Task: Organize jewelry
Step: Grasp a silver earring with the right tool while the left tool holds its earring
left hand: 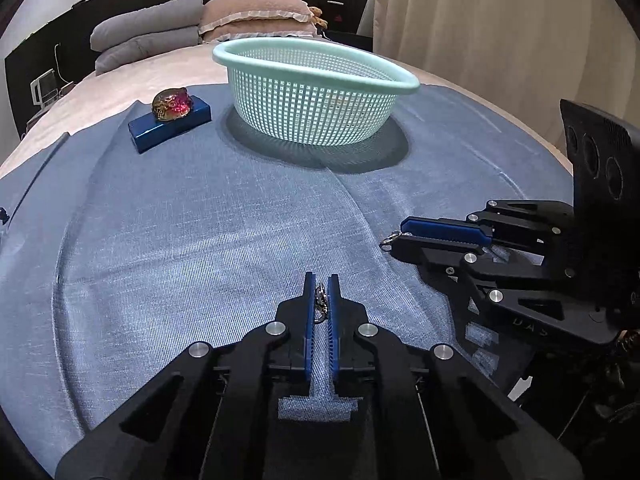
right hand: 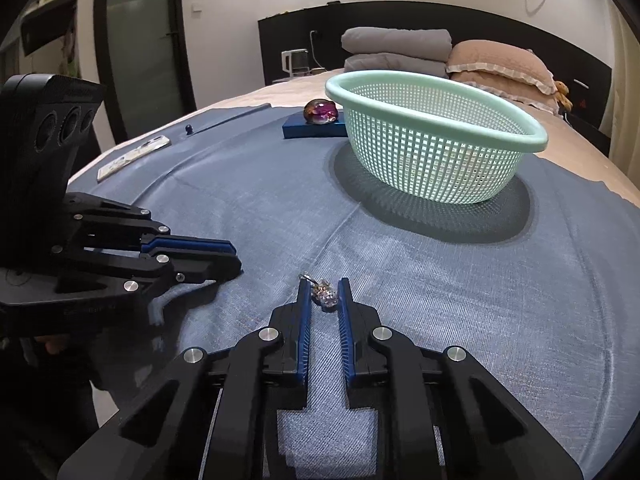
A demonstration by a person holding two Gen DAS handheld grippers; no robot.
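Between each tool's closed pads, a jewelry piece: left tool (left hand: 321, 280) on a clasp (left hand: 319, 300), right tool (right hand: 323, 285) on a crystal charm (right hand: 326, 297).

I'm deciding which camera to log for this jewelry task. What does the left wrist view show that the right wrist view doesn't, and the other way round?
Only the left wrist view: a beige curtain, and the left gripper shut on a small metal clasp.

Only the right wrist view: a white phone on the cloth, a dark door, and the right gripper pinching a sparkly charm.

Both: the mint basket, the blue box with the reddish glass ornament on top, the blue cloth and the pillows.
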